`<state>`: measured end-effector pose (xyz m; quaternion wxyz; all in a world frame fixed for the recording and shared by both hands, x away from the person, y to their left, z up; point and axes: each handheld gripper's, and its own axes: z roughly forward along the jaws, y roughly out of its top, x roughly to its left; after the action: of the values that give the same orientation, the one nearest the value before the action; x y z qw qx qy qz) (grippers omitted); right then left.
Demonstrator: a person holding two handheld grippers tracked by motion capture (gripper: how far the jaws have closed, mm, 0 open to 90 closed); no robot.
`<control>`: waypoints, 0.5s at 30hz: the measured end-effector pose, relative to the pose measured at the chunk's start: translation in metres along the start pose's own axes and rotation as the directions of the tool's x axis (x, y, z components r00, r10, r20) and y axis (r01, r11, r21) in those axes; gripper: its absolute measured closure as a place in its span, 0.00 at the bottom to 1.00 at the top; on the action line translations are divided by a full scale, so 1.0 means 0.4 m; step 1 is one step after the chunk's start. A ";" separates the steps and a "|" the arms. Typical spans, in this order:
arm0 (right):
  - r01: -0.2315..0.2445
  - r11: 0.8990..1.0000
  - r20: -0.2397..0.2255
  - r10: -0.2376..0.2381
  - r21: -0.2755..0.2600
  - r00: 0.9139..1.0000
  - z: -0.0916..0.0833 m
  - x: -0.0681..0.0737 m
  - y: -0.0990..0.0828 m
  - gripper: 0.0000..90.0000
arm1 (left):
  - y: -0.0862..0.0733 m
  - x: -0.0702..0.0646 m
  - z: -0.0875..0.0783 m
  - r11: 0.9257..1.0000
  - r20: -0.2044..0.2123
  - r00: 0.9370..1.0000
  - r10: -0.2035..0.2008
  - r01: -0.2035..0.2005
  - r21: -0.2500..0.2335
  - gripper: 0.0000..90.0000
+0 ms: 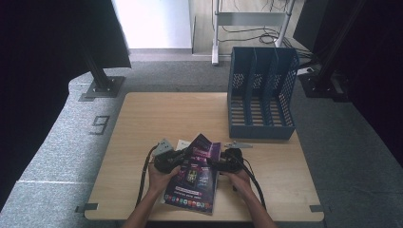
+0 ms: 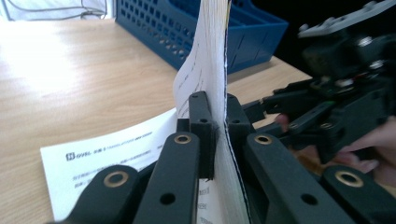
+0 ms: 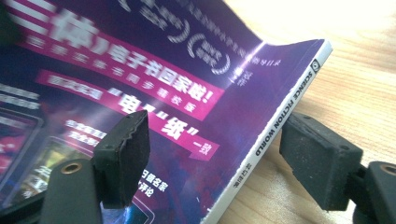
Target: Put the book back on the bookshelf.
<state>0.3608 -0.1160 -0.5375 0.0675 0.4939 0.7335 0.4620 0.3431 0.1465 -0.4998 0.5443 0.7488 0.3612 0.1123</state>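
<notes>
High view: a purple-covered magazine (image 1: 195,178) lies near the front edge of the wooden tabletop (image 1: 142,123), between the two hands. The left hand-held gripper (image 1: 178,156) is clamped on the magazine's left edge; in the left gripper view its jaws pinch the page block (image 2: 210,84), which stands up between them. The right hand-held gripper (image 1: 216,164) sits at the spine side, its jaws apart and straddling the spine (image 3: 275,126); one pad seems clear of the cover, though the angle makes that hard to judge. A printed white sheet (image 2: 107,158) lies flat under the magazine. A blue file rack (image 1: 261,95) stands at the far right.
</notes>
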 end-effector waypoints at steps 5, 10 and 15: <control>0.012 1.000 -0.003 -0.012 -0.023 1.000 -0.005 0.007 0.003 0.31 | -0.016 0.013 0.017 0.999 -0.015 1.000 -0.009 0.010 0.032 0.95; 0.040 0.999 0.008 -0.040 -0.032 0.999 -0.006 0.019 0.008 0.32 | -0.035 0.031 0.033 0.998 -0.024 0.999 -0.030 0.032 0.058 0.95; 0.058 0.998 0.033 -0.057 -0.024 0.998 0.007 0.026 0.015 0.32 | -0.042 0.042 0.038 0.997 -0.028 0.998 -0.047 0.049 0.065 0.95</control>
<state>0.3612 -0.1055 -0.5310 0.0988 0.4791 0.7404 0.4609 0.3568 0.1491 -0.5243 0.5170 0.7559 0.3899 0.0969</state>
